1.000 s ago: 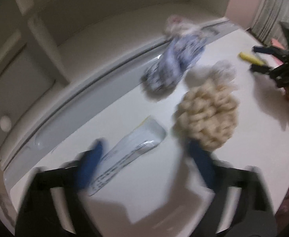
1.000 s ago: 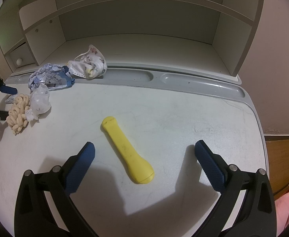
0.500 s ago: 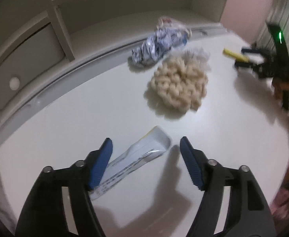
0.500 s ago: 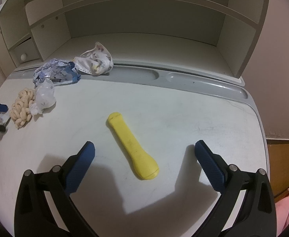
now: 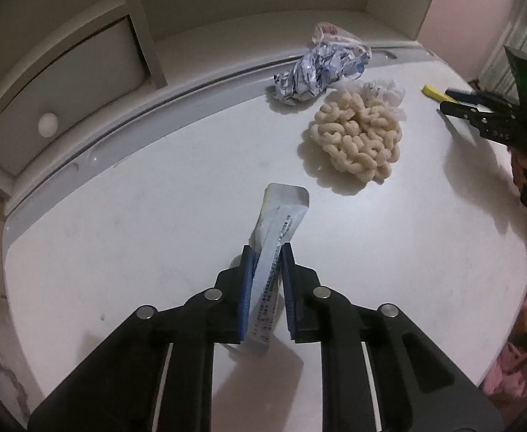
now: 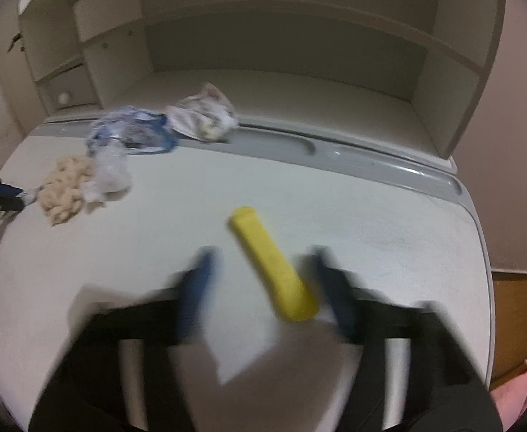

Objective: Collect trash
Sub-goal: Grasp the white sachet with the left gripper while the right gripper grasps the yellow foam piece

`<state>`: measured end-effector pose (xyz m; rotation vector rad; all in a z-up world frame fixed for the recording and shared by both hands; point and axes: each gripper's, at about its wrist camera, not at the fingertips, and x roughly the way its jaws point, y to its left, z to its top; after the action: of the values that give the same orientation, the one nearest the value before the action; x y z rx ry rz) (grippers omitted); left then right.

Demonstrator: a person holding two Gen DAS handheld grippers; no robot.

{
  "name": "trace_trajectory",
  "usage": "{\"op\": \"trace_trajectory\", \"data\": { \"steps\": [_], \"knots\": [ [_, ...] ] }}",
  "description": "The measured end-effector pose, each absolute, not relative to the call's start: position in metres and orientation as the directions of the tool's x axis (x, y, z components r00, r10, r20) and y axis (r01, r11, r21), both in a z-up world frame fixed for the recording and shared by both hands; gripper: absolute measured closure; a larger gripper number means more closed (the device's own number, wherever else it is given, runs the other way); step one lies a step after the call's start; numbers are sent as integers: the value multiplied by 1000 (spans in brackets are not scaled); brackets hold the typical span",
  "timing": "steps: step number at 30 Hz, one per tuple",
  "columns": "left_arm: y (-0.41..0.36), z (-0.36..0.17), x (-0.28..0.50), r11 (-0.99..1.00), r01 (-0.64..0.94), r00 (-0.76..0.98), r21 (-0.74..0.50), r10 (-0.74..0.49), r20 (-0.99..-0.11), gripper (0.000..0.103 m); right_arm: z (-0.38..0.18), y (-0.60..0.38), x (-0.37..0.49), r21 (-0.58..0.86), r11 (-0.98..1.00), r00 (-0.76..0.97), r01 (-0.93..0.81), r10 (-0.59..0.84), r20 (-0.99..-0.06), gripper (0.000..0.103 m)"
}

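Note:
My left gripper (image 5: 267, 252) is shut on a long white sachet wrapper (image 5: 281, 212), whose far end sticks out ahead over the white desk (image 5: 119, 234). My right gripper (image 6: 263, 266) is open, its blurred fingers on either side of a yellow handle-shaped object (image 6: 270, 259) lying on the desk. A crumpled blue-and-white wrapper (image 5: 317, 72), a clear crumpled plastic (image 5: 385, 90) and a cream knitted scrunchie (image 5: 357, 140) lie at the back of the desk. A crumpled white printed bag (image 6: 202, 118) rests on the grey pen tray (image 6: 335, 151).
A hutch with shelves and a small drawer (image 5: 54, 108) stands behind the desk. The desk's rounded right edge (image 6: 479, 252) drops off to a wooden floor. The right gripper also shows in the left wrist view (image 5: 479, 108).
My left gripper has closed on the sachet wrapper and turned it to point forward. My right gripper has narrowed and moved in around the yellow object.

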<state>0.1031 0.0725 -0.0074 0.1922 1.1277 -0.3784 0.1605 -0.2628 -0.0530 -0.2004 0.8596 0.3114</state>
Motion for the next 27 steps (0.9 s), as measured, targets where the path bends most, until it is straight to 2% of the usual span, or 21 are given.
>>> {"op": "trace_trajectory", "data": {
  "steps": [4,11,15,22,24,27],
  "knots": [
    [63,-5,89,923,379,396,-73,-233,-888,92,-46,-258,144,33,932,601,-361,260,-756,89],
    [24,34,49,898,437,459,-47,-267,-847,92,-4,-259,99,4,928,669,-374,273,-692,89],
    [-20,55,26,868,493,476,-60,-327,-816,92,-3,-272,79,5,929,668,-369,268,-694,89],
    [-161,82,-25,696,710,404,-103,-523,-751,92,44,-355,-19,80,950,748,-302,288,-598,89],
    [-206,87,-46,622,776,356,-106,-570,-740,92,59,-390,-54,96,962,777,-256,264,-572,89],
    [-276,73,-84,491,852,219,-182,-649,-728,92,66,-451,-110,97,986,813,-134,165,-558,89]
  ]
}}
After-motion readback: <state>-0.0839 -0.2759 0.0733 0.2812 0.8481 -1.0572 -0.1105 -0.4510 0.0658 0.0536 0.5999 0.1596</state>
